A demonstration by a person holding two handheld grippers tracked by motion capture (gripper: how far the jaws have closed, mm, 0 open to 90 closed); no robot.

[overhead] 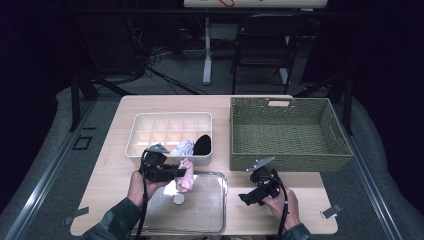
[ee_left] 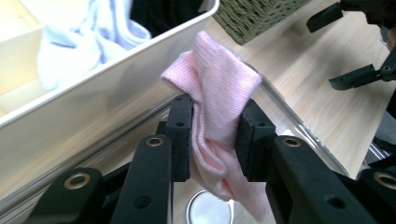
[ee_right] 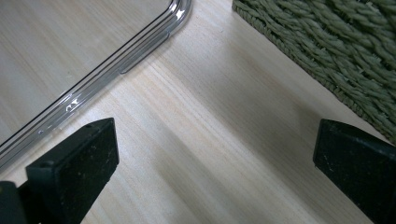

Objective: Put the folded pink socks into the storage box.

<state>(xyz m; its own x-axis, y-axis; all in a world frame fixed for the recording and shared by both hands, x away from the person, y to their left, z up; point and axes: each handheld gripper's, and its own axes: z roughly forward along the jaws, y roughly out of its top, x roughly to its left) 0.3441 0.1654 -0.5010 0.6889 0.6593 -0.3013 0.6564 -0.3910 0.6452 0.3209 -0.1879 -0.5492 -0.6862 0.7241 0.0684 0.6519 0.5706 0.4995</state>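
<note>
With the left tool (ee_left: pixel 215 140) clamped on the pink sock (ee_left: pixel 219 93), lift it clear over the white divided organizer's (overhead: pixel 131 145) wall into a free compartment, while the right tool (ee_right: pixel 215 163) waits open.

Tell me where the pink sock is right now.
The pink sock hangs clamped in the left gripper, above the clear tray's far edge, just in front of the white divided box.

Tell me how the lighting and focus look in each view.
High view: dim, surroundings almost black, glare on the clear tray. Left gripper view: pink sock sharp, the white divided box softer. Right gripper view: bright glint along the tray rim, table evenly lit.
</note>
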